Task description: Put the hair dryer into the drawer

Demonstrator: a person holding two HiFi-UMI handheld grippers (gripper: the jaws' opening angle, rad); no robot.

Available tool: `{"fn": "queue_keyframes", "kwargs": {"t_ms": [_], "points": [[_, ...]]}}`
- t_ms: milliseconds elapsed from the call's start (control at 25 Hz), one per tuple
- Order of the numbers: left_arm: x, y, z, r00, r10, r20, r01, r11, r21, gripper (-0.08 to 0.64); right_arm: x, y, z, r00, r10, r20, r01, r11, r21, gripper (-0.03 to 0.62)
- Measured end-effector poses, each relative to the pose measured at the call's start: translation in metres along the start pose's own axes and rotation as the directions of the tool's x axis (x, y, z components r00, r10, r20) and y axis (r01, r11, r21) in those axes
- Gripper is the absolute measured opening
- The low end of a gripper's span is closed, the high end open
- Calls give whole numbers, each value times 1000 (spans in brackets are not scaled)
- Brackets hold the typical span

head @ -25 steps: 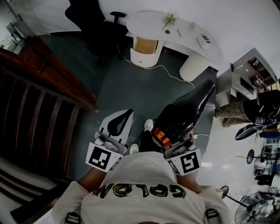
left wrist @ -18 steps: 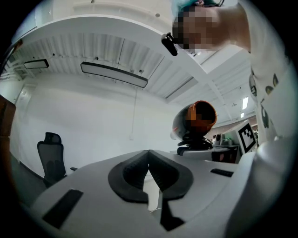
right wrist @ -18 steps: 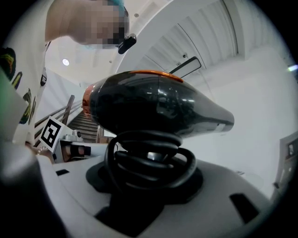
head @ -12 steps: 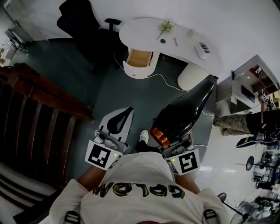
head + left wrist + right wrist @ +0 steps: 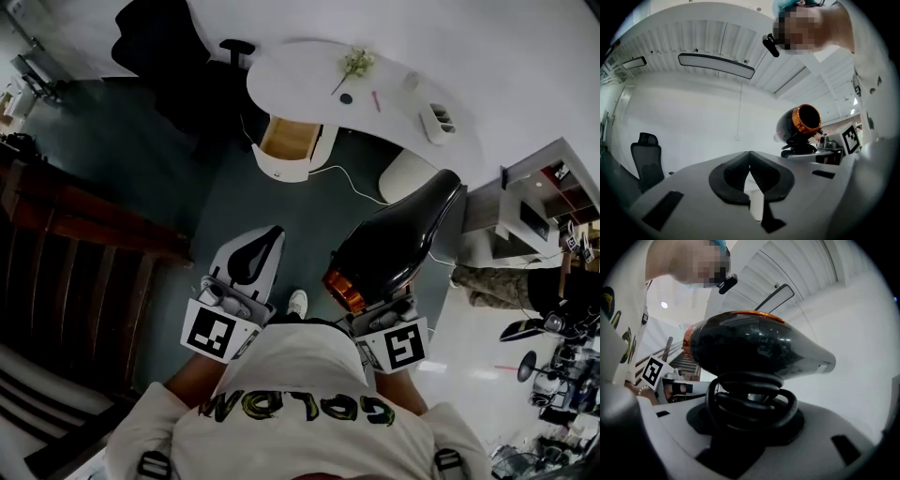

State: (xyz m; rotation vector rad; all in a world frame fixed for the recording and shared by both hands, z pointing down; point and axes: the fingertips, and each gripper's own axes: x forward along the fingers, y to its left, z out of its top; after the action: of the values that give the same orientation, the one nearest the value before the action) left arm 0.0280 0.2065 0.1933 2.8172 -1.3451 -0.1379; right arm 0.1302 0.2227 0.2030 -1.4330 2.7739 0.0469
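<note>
1. Dark floor [image 5: 281, 202], white desk [image 5: 300, 66] at 12 o'clock, its drawer [image 5: 286, 141] open.
2. Right gripper [image 5: 750, 416] jaws clamped on the hair dryer [image 5: 398, 239] by its cord-wrapped handle; hair dryer carried at 3 o'clock, well apart from drawer.
3. Left gripper [image 5: 750, 159] jaws together, nothing between.
4. Changed: desk and drawer sit nearer than a second ago, grip unchanged. Reads as carry stage; drop into drawer not yet reached.

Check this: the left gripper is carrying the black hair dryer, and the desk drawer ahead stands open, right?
No: the right gripper carries the hair dryer, as the right gripper view shows. The drawer does stand open.
</note>
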Motion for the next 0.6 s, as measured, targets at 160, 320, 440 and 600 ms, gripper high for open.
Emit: {"fn": "queue_keyframes", "kwargs": {"t_ms": [160,320,440,600], "points": [[13,15,-10,1000,20,-20,-20,1000,-7,12,17,-9,-9,1000,18,-13,-18,1000,13,243],[27,29,-15,1000,23,-17,-23,1000,-11,12,36,-15,-18,999,35,-22,-34,999,26,244],[40,45,-15,1000,23,-5,-23,1000,-5,12,58,-21,-22,999,44,-29,-43,999,31,242],[61,79,-21,1000,21,5,-21,1000,-10,12,96,-30,-26,998,49,-29,-49,999,12,242]]}}
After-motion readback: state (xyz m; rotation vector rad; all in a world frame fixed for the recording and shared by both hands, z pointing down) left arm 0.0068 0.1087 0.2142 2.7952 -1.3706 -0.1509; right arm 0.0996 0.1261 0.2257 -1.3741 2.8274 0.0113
